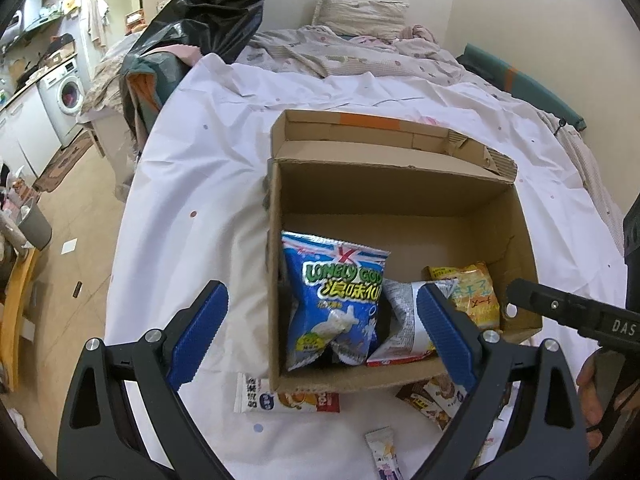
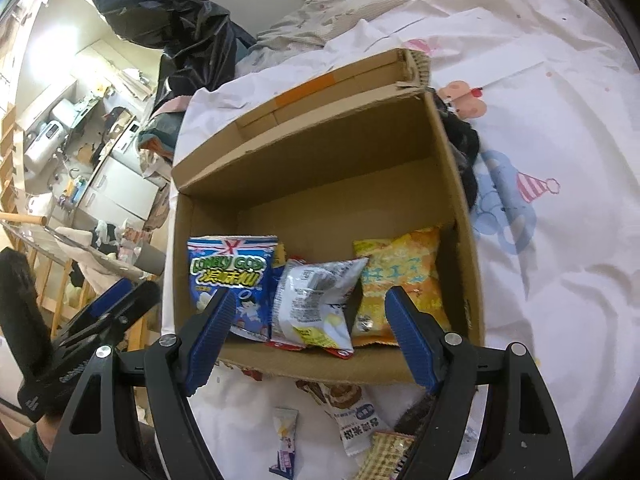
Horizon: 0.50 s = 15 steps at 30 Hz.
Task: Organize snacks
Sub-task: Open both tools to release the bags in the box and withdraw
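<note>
An open cardboard box [image 1: 400,184] [image 2: 320,152] sits on the white bed sheet. Inside stand a blue Lonely God bag [image 1: 336,300] [image 2: 228,272], a silver bag [image 1: 404,320] [image 2: 316,300] and a yellow bag [image 1: 476,292] [image 2: 400,276]. My left gripper [image 1: 320,320] hovers open over the box's near left corner, nothing between its blue pads [image 1: 196,336]. My right gripper [image 2: 310,328] hangs open above the box's near edge, framing the silver bag without touching it. Its black body [image 1: 576,312] shows at the right of the left wrist view.
Loose snack packets lie on the sheet before the box: a white bar [image 1: 288,398], a chocolate-roll packet [image 2: 352,408], a small purple sachet [image 2: 285,440] and a checkered one [image 2: 384,456]. A black plastic bag [image 1: 208,12] hangs at the bed's far left. Bedding and pillow [image 1: 360,12] lie beyond.
</note>
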{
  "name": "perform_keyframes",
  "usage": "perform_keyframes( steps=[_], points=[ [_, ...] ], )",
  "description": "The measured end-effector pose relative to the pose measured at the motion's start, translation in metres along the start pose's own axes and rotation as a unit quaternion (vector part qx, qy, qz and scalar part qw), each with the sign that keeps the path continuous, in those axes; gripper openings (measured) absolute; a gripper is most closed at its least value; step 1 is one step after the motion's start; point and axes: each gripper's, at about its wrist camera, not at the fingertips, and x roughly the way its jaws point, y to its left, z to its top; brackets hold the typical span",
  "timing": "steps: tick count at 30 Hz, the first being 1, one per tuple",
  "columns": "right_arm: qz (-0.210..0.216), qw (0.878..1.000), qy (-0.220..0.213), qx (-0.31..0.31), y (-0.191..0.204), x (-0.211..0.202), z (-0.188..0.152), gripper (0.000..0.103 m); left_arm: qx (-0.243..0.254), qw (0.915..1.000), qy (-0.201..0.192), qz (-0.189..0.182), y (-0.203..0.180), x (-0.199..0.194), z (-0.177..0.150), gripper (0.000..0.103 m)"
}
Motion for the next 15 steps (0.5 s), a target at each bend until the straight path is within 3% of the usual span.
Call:
perform_keyframes(
  steps=[15],
  points=[
    [-0.014,1.000,-0.004,0.002,-0.003,-0.031,-0.028,0.080,-0.036,0.9993,0.009,0.000,0.025,-0.028,-0.026,0.094]
  ],
)
